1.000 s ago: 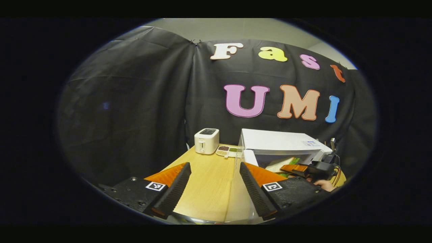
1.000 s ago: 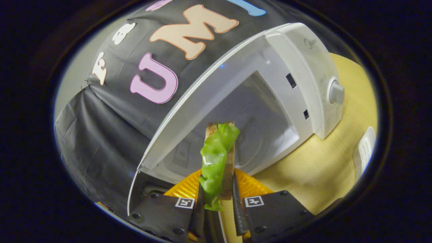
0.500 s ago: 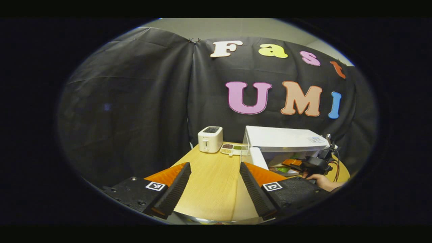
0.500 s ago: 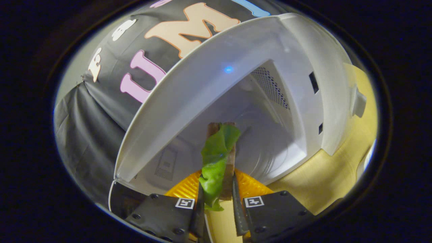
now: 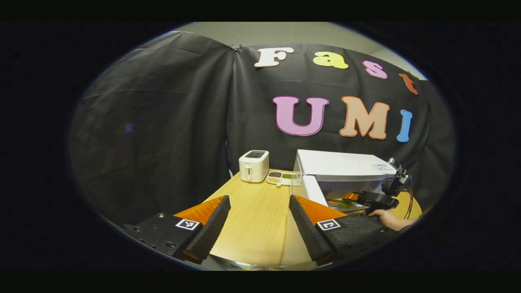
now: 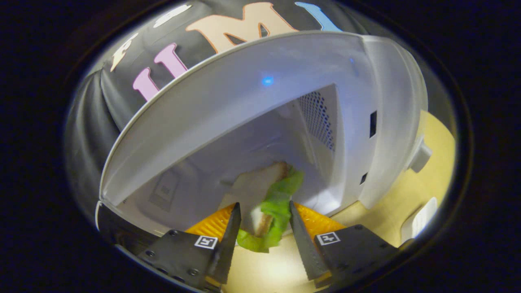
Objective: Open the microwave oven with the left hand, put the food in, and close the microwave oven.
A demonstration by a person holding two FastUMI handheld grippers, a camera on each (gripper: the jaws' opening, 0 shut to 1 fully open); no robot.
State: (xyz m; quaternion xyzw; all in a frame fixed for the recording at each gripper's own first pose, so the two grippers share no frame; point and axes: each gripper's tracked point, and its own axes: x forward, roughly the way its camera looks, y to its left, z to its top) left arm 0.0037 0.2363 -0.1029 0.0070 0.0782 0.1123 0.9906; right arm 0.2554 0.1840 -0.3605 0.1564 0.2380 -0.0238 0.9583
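The white microwave (image 6: 252, 106) stands with its door (image 5: 312, 189) swung open. A sandwich of bread and green lettuce (image 6: 260, 189) lies tilted at the cavity mouth. My right gripper (image 6: 263, 203) is open around the sandwich, its fingers standing apart from it on both sides. In the left gripper view the microwave (image 5: 342, 167) sits at the table's far right, with the right gripper (image 5: 368, 198) and a hand (image 5: 386, 219) at its opening. My left gripper (image 5: 259, 198) hangs open and holds nothing, above the wooden table (image 5: 252, 228), well short of the microwave.
A white toaster (image 5: 253, 165) and a small divided dish (image 5: 281, 177) stand at the table's back, left of the microwave. The microwave's knob (image 6: 419, 156) sticks out on its right panel. A white object (image 6: 419, 219) lies on the table to the right.
My right gripper pushed further into the microwave and opened; the sandwich, held upright before, has tipped over between the fingers. The left gripper has drawn back slightly.
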